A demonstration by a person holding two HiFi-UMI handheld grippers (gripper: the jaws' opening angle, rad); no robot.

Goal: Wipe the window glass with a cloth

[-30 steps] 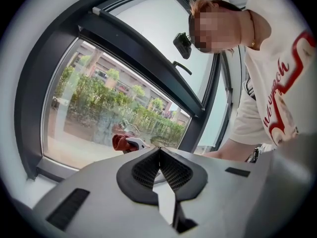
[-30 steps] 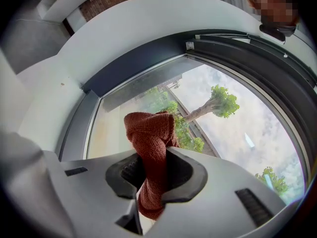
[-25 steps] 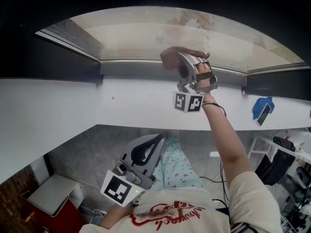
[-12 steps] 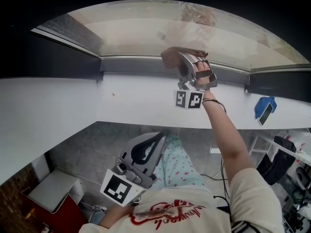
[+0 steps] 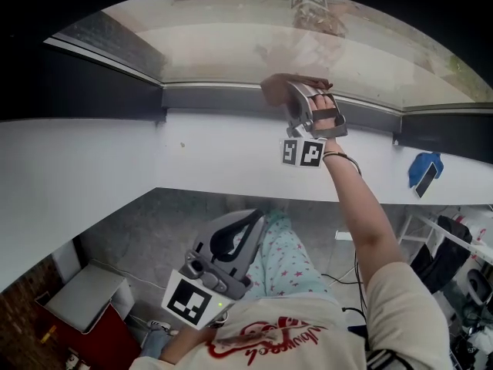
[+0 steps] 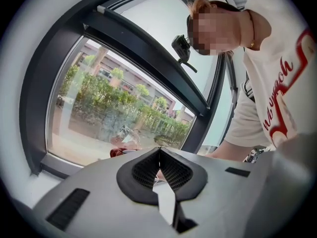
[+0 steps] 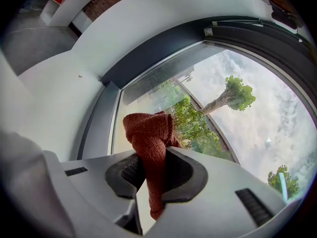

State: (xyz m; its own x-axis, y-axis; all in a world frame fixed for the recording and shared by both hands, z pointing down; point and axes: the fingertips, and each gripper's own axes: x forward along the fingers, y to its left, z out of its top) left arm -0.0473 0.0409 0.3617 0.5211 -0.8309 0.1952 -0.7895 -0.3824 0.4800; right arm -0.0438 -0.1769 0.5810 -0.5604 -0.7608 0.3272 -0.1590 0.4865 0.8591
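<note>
Cloth: the rust-red knitted cloth (image 7: 151, 133) is pinched in the right claw (image 7: 151, 165). Its bunched head sticks out past the tips and a tail hangs back between the pads.
Right claw: clamped on the cloth and held up at arm's length against the window's lower edge.
Glass: the broad curved pane of window glass (image 7: 237, 133) lies ahead of this claw and spreads away to its right. The dark grey window frame (image 7: 99, 128) runs just to its left. The cloth's head sits right at the pane's bottom edge, but I cannot tell whether it actually presses on the glass.
Change: over the last second the claw and cloth have barely crept along the frame. Mostly the head view has tipped upward, showing more of the pane.
Meaning: the wipe appears to be sitting at the bottom edge, with nearly all the glass beyond the claw still to cover.
Left claw: the left claw (image 6: 159, 170) has its tips pressed together on nothing. It hangs low by the person's body, well apart from the window, where it was a second ago.
</note>
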